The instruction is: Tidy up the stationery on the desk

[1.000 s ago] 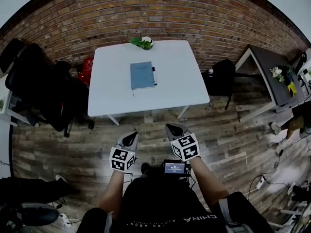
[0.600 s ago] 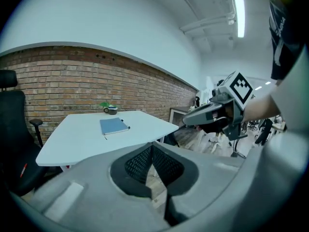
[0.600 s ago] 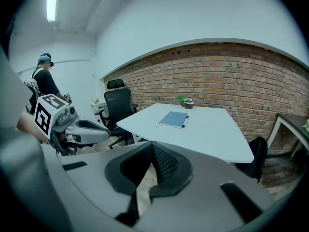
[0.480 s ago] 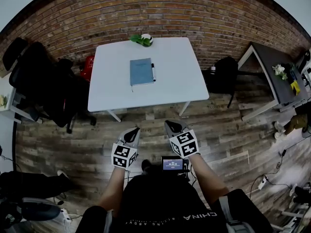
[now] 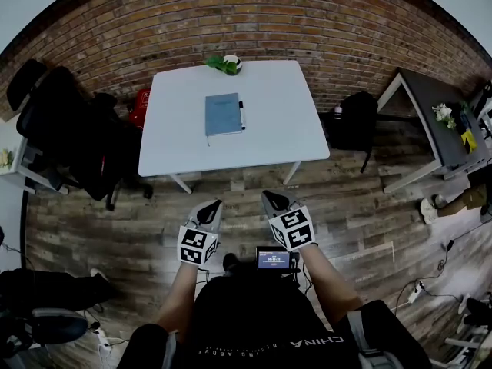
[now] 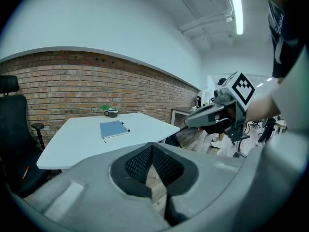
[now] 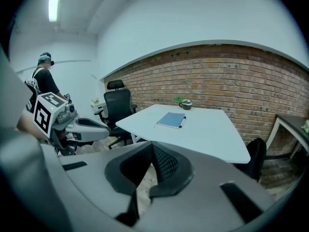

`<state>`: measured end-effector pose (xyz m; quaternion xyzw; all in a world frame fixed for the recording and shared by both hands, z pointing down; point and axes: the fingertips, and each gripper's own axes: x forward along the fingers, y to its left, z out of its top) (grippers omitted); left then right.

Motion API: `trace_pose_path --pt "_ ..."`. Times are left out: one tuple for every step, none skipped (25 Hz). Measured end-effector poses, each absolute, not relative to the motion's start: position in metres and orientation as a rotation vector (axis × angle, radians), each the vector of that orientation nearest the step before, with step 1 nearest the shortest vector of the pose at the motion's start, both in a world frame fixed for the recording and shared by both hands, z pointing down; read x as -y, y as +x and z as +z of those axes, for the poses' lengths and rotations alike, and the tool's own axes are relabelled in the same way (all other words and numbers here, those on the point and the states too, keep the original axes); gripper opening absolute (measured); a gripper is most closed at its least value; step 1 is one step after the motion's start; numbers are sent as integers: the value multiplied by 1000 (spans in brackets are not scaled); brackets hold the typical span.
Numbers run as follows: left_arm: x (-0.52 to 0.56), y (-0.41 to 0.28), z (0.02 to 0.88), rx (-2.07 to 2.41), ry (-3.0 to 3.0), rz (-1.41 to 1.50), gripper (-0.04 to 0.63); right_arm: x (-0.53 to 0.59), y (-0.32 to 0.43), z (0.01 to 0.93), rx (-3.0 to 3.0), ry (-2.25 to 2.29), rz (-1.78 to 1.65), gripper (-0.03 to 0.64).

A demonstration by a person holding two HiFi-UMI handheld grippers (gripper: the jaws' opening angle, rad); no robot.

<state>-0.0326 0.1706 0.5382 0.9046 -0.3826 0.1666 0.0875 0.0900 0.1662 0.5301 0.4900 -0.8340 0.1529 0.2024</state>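
White desk (image 5: 269, 133) bears a blue notebook (image 5: 223, 114), pen (image 5: 242, 115) just beside it

Bare wooden floor (image 5: 154, 214) lies between me and the white table (image 5: 269, 121). Its top is open around the blue notebook (image 5: 224, 114) and pen (image 5: 241, 115). What may be a potted plant (image 5: 225, 64) stands at the far edge, and a black office chair (image 5: 69, 129) crowds the table's left side.

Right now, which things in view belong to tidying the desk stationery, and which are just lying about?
Job: blue notebook; pen beside its right edge; white desk they lie on.

Lying about: potted plant at the desk's far edge; black office chair; black bag by the wall; dark side table.
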Motion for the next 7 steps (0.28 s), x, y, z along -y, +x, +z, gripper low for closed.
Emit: trace_pose_path --pt "-170 -32 538 1142 2693 496 9 -166 91 530 2330 1366 425 8" --pt "-169 -31 538 1145 2692 497 9 -166 92 531 2331 1364 423 8" --pt "-169 -30 538 1147 2692 500 9 -166 93 531 2331 1362 420 8" --pt "-169 -29 538 1149 2691 502 9 -166 94 531 2331 1360 418 8" --pt "-168 -28 538 1150 2690 504 9 -166 95 531 2332 1357 415 8" --pt "-168 -27 538 1152 2690 507 9 -165 95 531 2333 1352 413 8" --pt "-168 -27 538 1153 2689 509 9 -165 95 531 2335 1348 411 8"
